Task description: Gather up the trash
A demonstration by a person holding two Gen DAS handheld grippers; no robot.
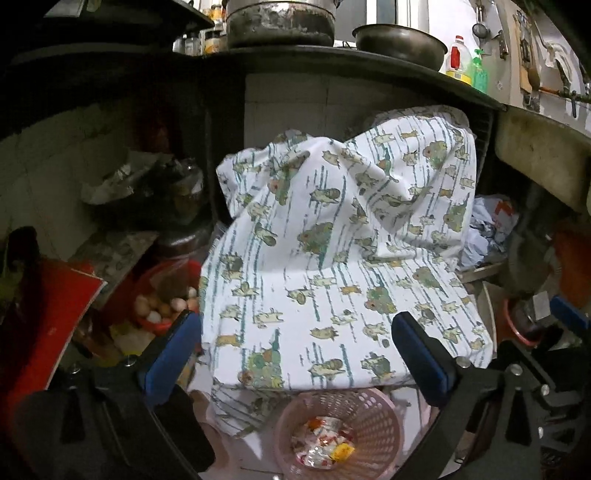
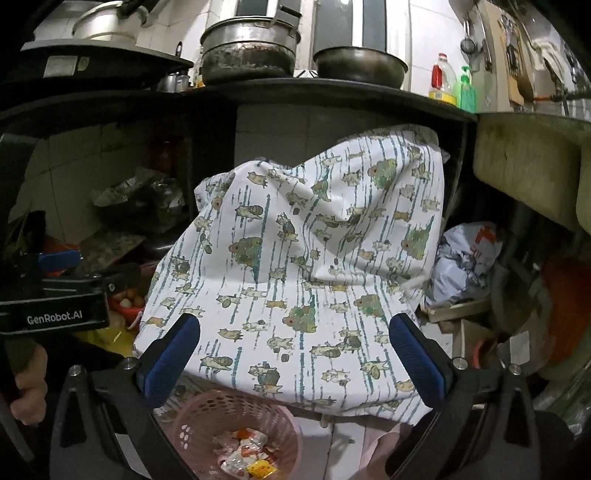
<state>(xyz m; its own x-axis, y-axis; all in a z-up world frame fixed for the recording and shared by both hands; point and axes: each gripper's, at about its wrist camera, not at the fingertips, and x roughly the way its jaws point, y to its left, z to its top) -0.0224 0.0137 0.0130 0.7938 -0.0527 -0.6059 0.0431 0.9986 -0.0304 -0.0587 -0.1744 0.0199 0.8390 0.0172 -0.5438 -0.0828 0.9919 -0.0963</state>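
A pink perforated waste basket (image 1: 384, 417) stands on the floor at the bottom of the left wrist view, with crumpled wrappers (image 1: 321, 443) inside. It also shows in the right wrist view (image 2: 207, 410) with the wrappers (image 2: 247, 458) in it. My left gripper (image 1: 295, 332) is open and empty above it, in front of a printed cloth (image 1: 332, 240). My right gripper (image 2: 295, 336) is open and empty, also facing the cloth (image 2: 295, 240). The left gripper's body (image 2: 55, 299) shows at the left of the right wrist view.
A dark counter (image 1: 332, 55) carries a pot (image 1: 280, 22), a bowl (image 1: 399, 40) and bottles (image 1: 458, 59). A red bowl of eggs (image 1: 166, 302) sits at left under the counter. A crumpled plastic bag (image 2: 465, 254) lies at right. A sink (image 2: 528, 162) is at right.
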